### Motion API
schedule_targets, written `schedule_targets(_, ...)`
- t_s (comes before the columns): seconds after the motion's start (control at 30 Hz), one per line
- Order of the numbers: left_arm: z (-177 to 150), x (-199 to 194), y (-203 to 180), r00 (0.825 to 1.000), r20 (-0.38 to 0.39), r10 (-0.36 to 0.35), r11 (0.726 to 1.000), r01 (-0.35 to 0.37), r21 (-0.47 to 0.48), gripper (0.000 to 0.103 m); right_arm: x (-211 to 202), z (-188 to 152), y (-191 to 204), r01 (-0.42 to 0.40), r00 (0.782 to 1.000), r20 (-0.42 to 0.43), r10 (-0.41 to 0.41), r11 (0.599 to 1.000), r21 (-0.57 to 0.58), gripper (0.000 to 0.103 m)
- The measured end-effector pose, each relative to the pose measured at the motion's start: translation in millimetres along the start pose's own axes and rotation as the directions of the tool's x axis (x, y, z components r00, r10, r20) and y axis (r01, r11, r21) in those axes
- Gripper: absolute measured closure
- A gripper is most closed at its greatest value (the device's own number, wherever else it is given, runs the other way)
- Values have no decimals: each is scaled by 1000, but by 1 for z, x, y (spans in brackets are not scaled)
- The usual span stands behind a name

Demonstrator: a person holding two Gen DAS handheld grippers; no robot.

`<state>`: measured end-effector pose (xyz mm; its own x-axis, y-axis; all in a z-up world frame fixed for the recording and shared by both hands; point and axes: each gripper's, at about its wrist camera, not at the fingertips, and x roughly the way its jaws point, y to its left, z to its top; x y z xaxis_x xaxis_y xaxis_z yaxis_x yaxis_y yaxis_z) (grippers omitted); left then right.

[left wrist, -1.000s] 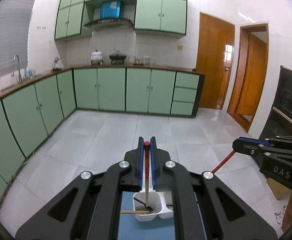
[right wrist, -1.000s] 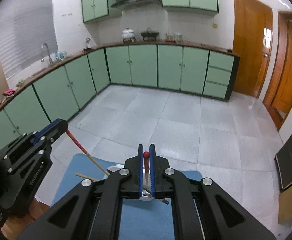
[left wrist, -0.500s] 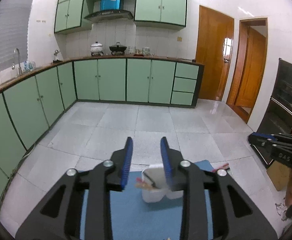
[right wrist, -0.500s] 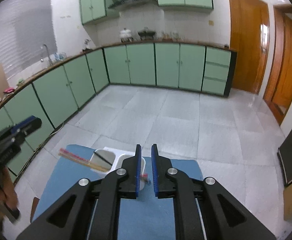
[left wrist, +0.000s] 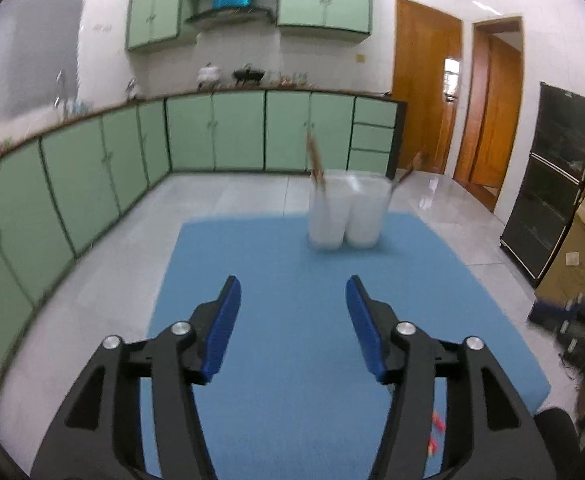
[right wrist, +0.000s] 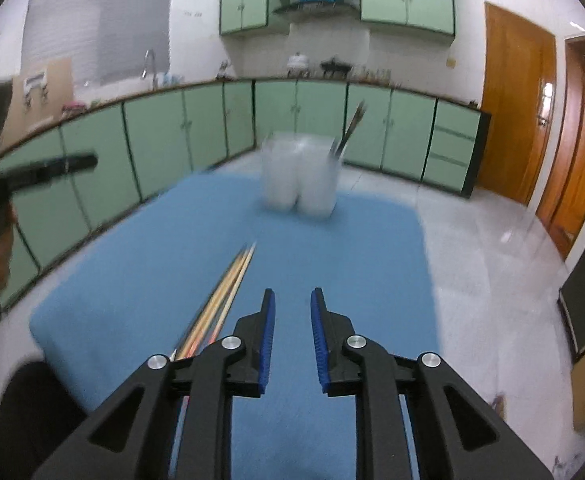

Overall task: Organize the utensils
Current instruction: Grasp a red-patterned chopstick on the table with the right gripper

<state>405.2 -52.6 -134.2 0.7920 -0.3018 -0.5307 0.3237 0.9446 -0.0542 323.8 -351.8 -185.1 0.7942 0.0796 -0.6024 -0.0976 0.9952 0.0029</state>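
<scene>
Gaping wide and empty, the left gripper (left wrist: 292, 304) has just been opening; the right gripper (right wrist: 292, 316), narrowly parted, likewise. Loose chopsticks (right wrist: 222, 300) lie lengthwise, tips pointing far toward the white holder (right wrist: 298, 176), seen only from the right wrist. Blue mat (left wrist: 272, 248), green cabinets (left wrist: 236, 132) beyond.

blue mat (left wrist: 292, 320); white holder (left wrist: 344, 216); green cabinets (left wrist: 236, 132)

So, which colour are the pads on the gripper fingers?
Blue, on black fingers. The right gripper pads show it best, in the right wrist view.
</scene>
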Motion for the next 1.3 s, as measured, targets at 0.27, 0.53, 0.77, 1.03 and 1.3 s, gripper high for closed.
schedule_targets(0.27, -96, -7, 5, 996, -80, 46, 996, -51, -67, 42, 33, -87, 60, -43, 995, -88, 40, 999, -28, 85)
schedule_targets(0.53, -126, 2, 17, 990, -134, 43, 990, -60, -130, 42, 47, -90, 76, -44, 998, -51, 42, 998, -46, 83)
schedule_targets(0.77, -132, 10, 9, 989, -148, 29, 992, -46, -119, 42, 60, -79, 75, -34, 999, -33, 32, 998, -44, 82)
schedule_targets(1.03, -141, 20, -20, 986, -168, 6, 998, -17, -61, 42, 60, -78, 46, 25, 999, -39, -24, 999, 22, 97)
schedule_targets(1.3, -155, 31, -67, 977, -210, -43, 999, 48, 18, 42, 50, -87, 15, 61, 997, -50, -56, 994, 95, 97)
